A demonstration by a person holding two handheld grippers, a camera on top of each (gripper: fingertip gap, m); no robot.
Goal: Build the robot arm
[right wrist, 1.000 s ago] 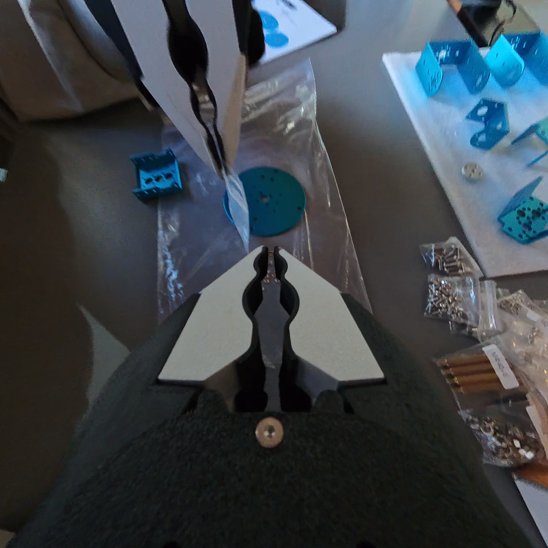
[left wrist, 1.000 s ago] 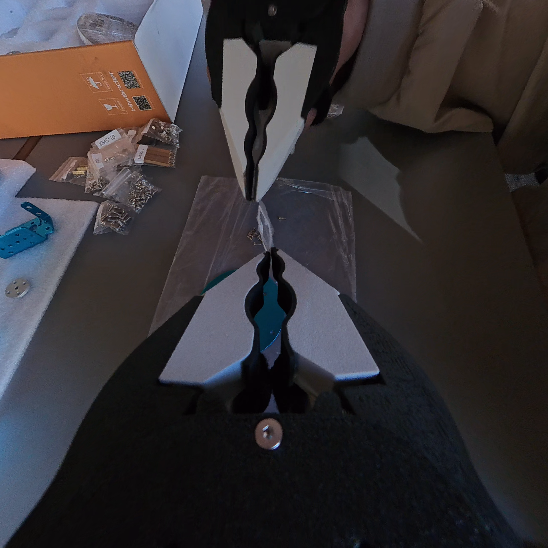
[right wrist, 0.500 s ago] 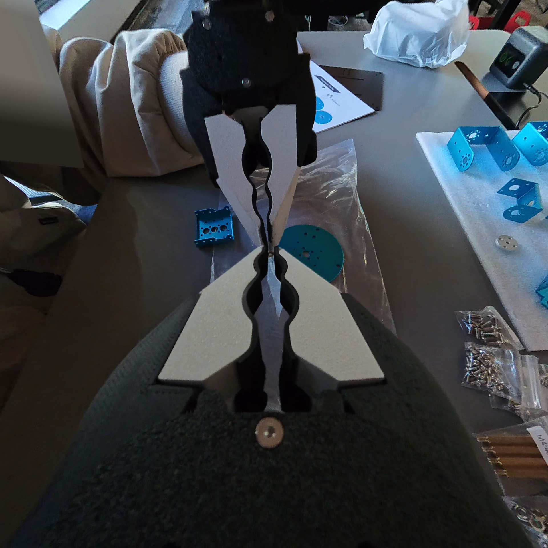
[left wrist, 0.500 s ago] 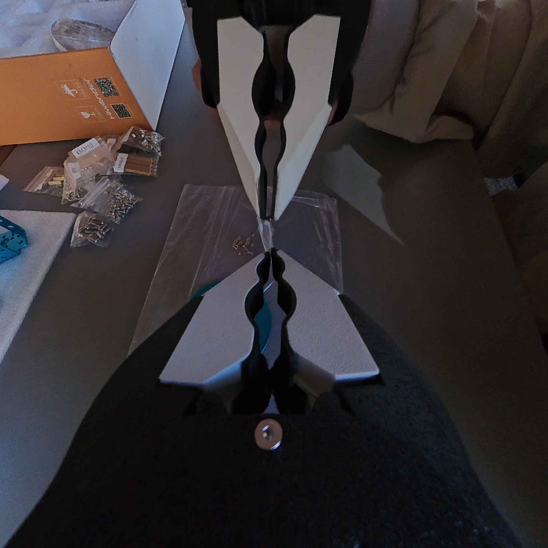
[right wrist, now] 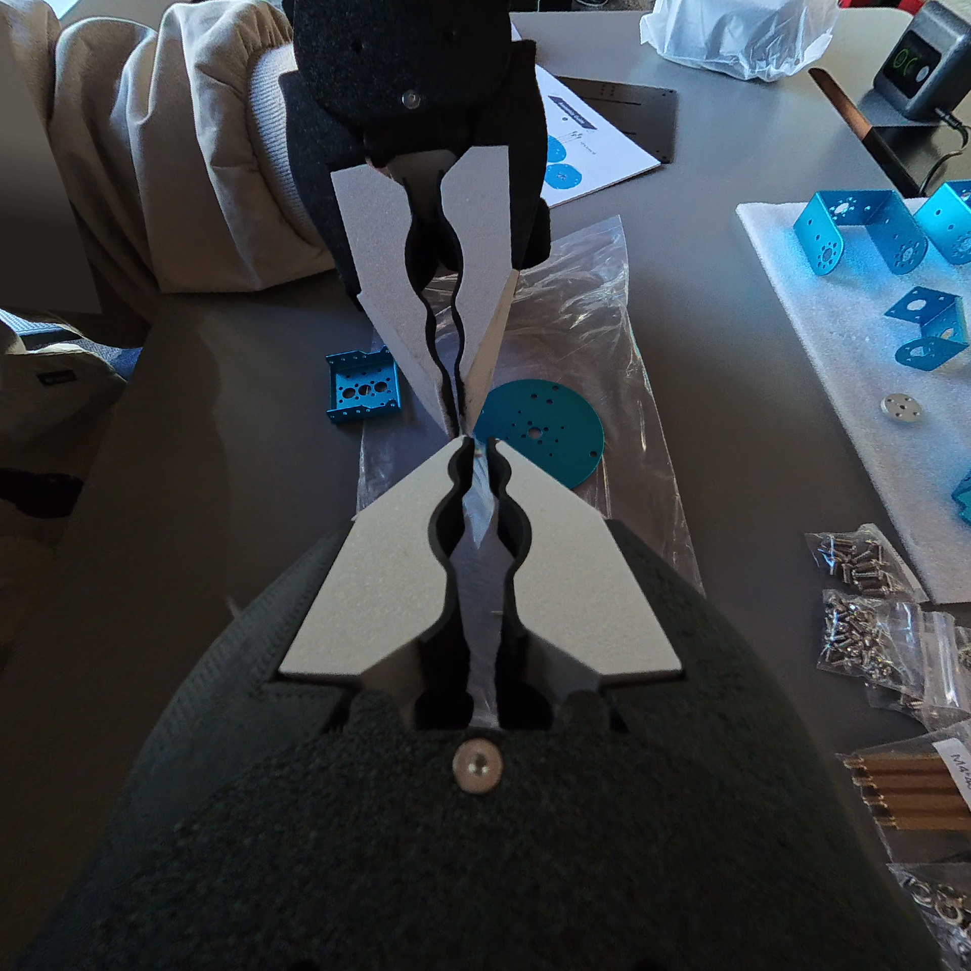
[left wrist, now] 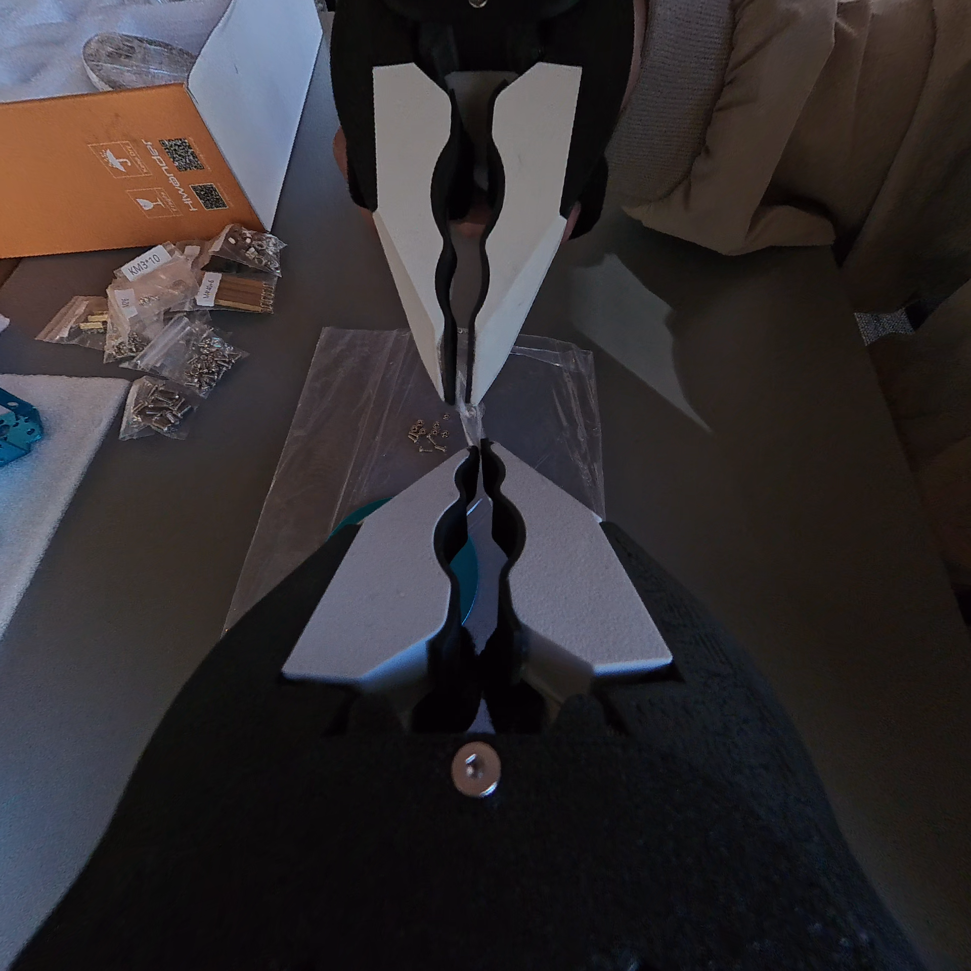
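Note:
My left gripper (left wrist: 481, 449) and right gripper (right wrist: 478, 445) face each other tip to tip above a large clear bag (left wrist: 357, 420) lying flat on the grey table. Both are shut on a small clear bag (left wrist: 469, 420), stretched short between them; it also shows between the right fingers (right wrist: 475, 520). The right gripper (left wrist: 460, 400) points down from the top of the left wrist view, and the left gripper (right wrist: 458, 420) does the same in the right wrist view. Several loose small screws and nuts (left wrist: 428, 433) lie on the large bag. A blue round perforated plate (right wrist: 541, 441) lies beside the tips.
An orange box (left wrist: 105, 173) and bags of screws (left wrist: 184, 357) lie to one side. A white foam sheet (right wrist: 819, 368) carries blue brackets. A blue square bracket (right wrist: 362, 386), a printed leaflet (right wrist: 583, 152) and beige fabric (right wrist: 173, 157) lie around. Left and right tips are no more than a few centimetres apart.
The right gripper has tilted from looking down to nearly level and now faces the left head-on. Loose screws and nuts have gathered on the large bag below the small bag.

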